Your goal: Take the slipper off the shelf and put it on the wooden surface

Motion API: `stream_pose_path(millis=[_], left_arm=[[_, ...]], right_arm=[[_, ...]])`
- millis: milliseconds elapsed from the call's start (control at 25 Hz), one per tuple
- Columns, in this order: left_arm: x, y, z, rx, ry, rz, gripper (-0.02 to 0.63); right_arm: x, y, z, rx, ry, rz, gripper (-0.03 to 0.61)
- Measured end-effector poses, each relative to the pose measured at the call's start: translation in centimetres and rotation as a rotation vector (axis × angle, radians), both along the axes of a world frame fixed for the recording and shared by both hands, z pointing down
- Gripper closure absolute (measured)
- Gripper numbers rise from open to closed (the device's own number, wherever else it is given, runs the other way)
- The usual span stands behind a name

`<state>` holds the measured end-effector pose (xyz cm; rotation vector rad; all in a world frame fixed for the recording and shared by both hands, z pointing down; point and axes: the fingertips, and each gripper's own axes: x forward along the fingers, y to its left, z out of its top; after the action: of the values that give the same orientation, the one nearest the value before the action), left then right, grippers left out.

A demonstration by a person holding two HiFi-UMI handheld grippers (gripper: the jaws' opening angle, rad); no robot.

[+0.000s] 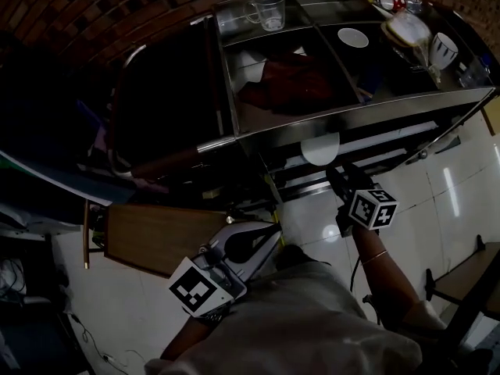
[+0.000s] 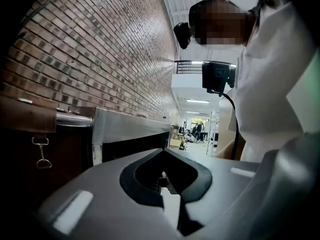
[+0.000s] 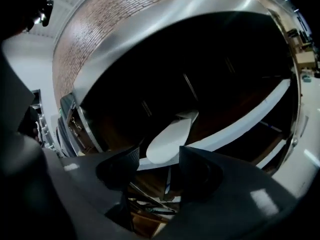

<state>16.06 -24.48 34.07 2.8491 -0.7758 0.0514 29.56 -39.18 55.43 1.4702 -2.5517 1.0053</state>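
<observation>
Overhead, a clear glass mug [image 1: 268, 10], a white bowl [image 1: 353, 37] and a striped cup [image 1: 443, 49] stand on top of a steel shelf unit [image 1: 367, 116]; the compartment below the mug holds something dark red [image 1: 293, 80]. Lower down, the white slipper [image 1: 320, 148] [image 3: 170, 136] lies on a dim shelf [image 3: 250, 116], its rounded end jutting past the front edge. The person's right arm reaches forward and holds the right tongs [image 1: 346, 180] [image 3: 157, 166] just short of that end, jaws spread wide and clamped on nothing, with the slipper in line with the gap. The left tongs [image 1: 248, 241] [image 2: 162, 156] are held low near the body, jaw tips together and empty, beside the wooden tabletop [image 1: 152, 237]. That tabletop sits to the left of the unit. White tiled floor [image 1: 445, 186] lies open to the right.
</observation>
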Motion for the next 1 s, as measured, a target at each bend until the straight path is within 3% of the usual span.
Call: stream_pose_path(millis=[200,400,480,720,1000], left_arm=[[-0.7,-1.9,0.8,-0.008,-0.024,-0.065,0.617],[-0.5,-2.9,1.5,-0.023,-0.050,-0.077,0.617],[-1.0,-3.3,1.7,-0.029,-0.053,-0.093,0.617],[-2.3,-2.8,1.8,-0.036,-0.046,-0.126,0.617],[-4.1,-1.1,1.5,-0.053,-0.002,-0.145,0.617]], right_arm=[[-0.1,-2.1,3.0,-0.071,-0.072,0.020,0.346],[-0.3,-3.7,3.7,-0.091,-0.169,0.045,0.411],[-0.5,-4.1,4.0,-0.101,-0.185,0.043,0.472],[-0.3,-3.3,2.0,-0.038,-0.204,0.044,0.543],[-0.7,-0.4,-2.5,0.013,-0.207,0.046,0.549]])
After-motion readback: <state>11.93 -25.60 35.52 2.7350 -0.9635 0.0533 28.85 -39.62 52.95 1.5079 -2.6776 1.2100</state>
